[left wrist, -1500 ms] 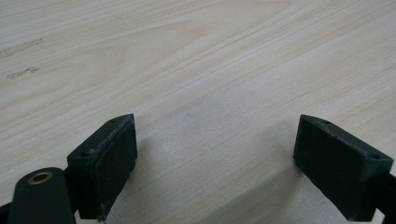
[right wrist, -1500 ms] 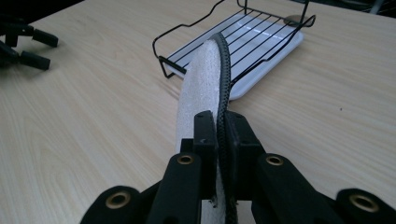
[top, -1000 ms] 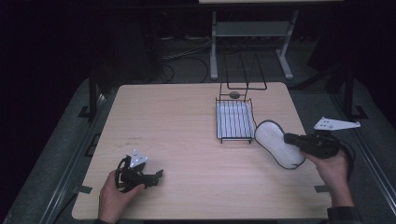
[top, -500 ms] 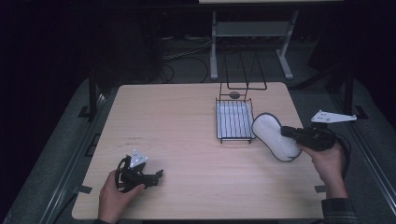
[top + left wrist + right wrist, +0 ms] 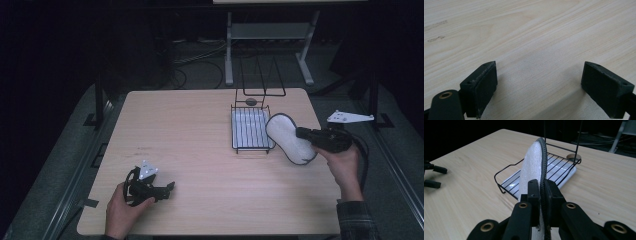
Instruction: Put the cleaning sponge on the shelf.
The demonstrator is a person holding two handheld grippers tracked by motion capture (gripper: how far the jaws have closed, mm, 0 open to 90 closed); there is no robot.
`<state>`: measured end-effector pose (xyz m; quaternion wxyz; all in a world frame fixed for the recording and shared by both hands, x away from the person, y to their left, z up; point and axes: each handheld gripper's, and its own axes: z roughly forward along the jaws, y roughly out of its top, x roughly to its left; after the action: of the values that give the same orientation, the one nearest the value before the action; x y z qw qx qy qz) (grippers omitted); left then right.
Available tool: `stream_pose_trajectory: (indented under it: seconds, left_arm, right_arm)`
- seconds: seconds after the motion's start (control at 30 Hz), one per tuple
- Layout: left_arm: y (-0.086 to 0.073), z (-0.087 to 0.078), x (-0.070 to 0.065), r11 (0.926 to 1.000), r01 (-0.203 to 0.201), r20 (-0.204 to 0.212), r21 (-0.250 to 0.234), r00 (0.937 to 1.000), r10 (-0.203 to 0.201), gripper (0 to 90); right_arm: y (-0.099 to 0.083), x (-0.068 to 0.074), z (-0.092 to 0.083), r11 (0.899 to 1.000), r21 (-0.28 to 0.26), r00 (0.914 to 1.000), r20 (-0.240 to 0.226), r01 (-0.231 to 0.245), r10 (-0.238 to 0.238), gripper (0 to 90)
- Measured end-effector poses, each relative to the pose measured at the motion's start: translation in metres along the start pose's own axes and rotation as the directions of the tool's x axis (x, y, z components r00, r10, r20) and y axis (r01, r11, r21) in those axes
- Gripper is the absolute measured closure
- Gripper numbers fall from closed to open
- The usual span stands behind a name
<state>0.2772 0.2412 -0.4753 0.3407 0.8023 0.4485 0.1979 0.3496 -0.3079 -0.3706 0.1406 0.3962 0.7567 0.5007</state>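
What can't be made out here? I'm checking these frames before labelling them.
- Small round thing behind the rack: too small to identify, high view.
- Pad in the right gripper: lower end hidden by its jaws.
- Room beyond the table: too dark.

Left black two-jaw gripper (image 5: 169, 188) rested low at the near-left, jaws spread wide, held by the left hand (image 5: 122, 210). Right black two-jaw gripper (image 5: 299, 133) pointed left, jaws clamped tight, raised, probably off the surface; right hand (image 5: 342, 164) gripped it, plaid-cuffed forearm (image 5: 357, 217) entering from bottom right.
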Motion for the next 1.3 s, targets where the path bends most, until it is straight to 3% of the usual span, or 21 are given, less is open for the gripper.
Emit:
stream_pose_trajectory:
  seconds: [0.63, 1.3]
  left_arm:
    - [0.000, 0.000, 0.000, 1.0000, 0.000, 0.000, 0.000, 1.0000, 0.000, 12.7]
    - [0.000, 0.000, 0.000, 1.0000, 0.000, 0.000, 0.000, 1.0000, 0.000, 12.7]
  right_arm:
    - [0.023, -0.014, 0.036, 1.000, -0.006, 0.9996, 0.001, -0.028, 0.028, 83.7]
    - [0.048, -0.011, 0.081, 0.999, 0.003, 0.9991, -0.022, -0.037, 0.037, 83.7]
